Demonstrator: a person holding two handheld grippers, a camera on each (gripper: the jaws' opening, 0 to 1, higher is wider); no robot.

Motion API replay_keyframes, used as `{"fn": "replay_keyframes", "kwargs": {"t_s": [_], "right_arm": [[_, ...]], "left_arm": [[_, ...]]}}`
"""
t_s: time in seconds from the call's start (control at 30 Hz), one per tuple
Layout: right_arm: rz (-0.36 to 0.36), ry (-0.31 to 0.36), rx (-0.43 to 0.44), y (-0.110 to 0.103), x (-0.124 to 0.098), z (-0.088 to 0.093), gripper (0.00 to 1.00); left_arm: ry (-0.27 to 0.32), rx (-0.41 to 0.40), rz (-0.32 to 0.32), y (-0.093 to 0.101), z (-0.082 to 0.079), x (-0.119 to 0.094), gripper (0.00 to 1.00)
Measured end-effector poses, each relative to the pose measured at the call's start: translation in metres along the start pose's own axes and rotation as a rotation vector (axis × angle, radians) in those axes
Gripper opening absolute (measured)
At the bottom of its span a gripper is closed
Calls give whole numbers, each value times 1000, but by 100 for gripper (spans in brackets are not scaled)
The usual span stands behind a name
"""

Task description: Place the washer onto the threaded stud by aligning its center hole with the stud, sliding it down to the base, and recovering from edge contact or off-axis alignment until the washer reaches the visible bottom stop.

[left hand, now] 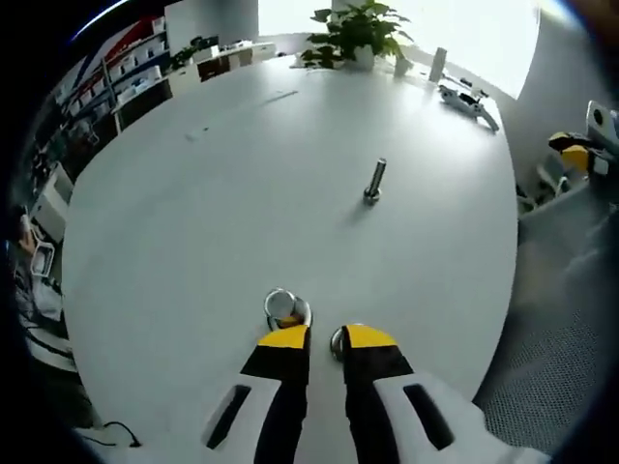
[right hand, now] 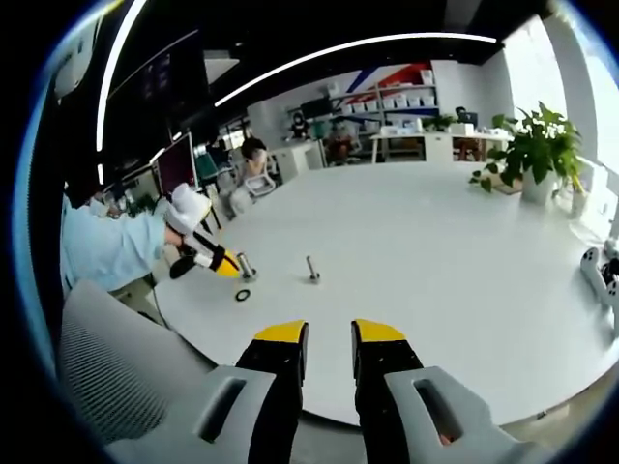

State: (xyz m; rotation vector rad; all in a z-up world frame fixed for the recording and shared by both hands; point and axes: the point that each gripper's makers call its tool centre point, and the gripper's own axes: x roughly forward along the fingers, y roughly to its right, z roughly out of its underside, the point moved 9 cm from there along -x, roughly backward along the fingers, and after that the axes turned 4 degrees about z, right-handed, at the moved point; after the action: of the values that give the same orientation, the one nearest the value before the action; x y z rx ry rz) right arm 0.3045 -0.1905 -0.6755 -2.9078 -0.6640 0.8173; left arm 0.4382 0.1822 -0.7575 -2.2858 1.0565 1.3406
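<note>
The left claw [left hand: 326, 337] is held a little open, low over the white surface [left hand: 222, 213], gripping nothing, washers [left hand: 286, 307] at its tips. The stud [left hand: 374, 182] stands farther off. The right claw [right hand: 329, 333] is open and empty.

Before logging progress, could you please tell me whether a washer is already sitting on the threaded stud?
No: the threaded stud stands bare on the white table, while the washer lies beside the left hand-held gripper.

White table [left hand: 193, 213], potted plant [left hand: 356, 34], shelves [right hand: 401, 99].
</note>
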Motion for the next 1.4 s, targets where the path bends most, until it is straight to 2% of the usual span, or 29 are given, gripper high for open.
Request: {"fn": "replay_keyframes", "kwargs": {"t_s": [0.2, 0.27, 0.33, 0.73, 1.0, 1.07, 1.2, 1.3, 1.33, 1.4], "right_arm": [[2, -1, 1, -2, 1, -2, 20], [2, 0, 2, -2, 1, -2, 20], [2, -1, 1, -2, 1, -2, 20], [2, 0, 2, -2, 1, -3, 20], [4, 1, 5, -1, 0, -2, 20], [5, 1, 5, -1, 0, -2, 20], [5, 1, 6, -1, 1, -2, 20], [5, 0, 6, -1, 1, -1, 20], [5, 0, 6, -1, 0, -1, 20], [4, 1, 6, -1, 0, -1, 20]], "left_arm": [[-22, 29, 25, 6, 4, 8, 12], [-18, 58, 49, 9, 6, 11, 12], [-42, 76, 70, 14, 9, 13, 12], [-83, 100, 28, 5, 16, 27, 11], [-84, 105, 25, 3, 18, 32, 9], [-83, 98, 5, 3, 18, 31, 6], [-88, 156, -8, 6, 19, 32, 6], [-85, 152, -21, 8, 19, 33, 4], [-81, 190, -22, 9, 18, 33, 3], [-83, 185, -30, 10, 19, 32, 3]]}}
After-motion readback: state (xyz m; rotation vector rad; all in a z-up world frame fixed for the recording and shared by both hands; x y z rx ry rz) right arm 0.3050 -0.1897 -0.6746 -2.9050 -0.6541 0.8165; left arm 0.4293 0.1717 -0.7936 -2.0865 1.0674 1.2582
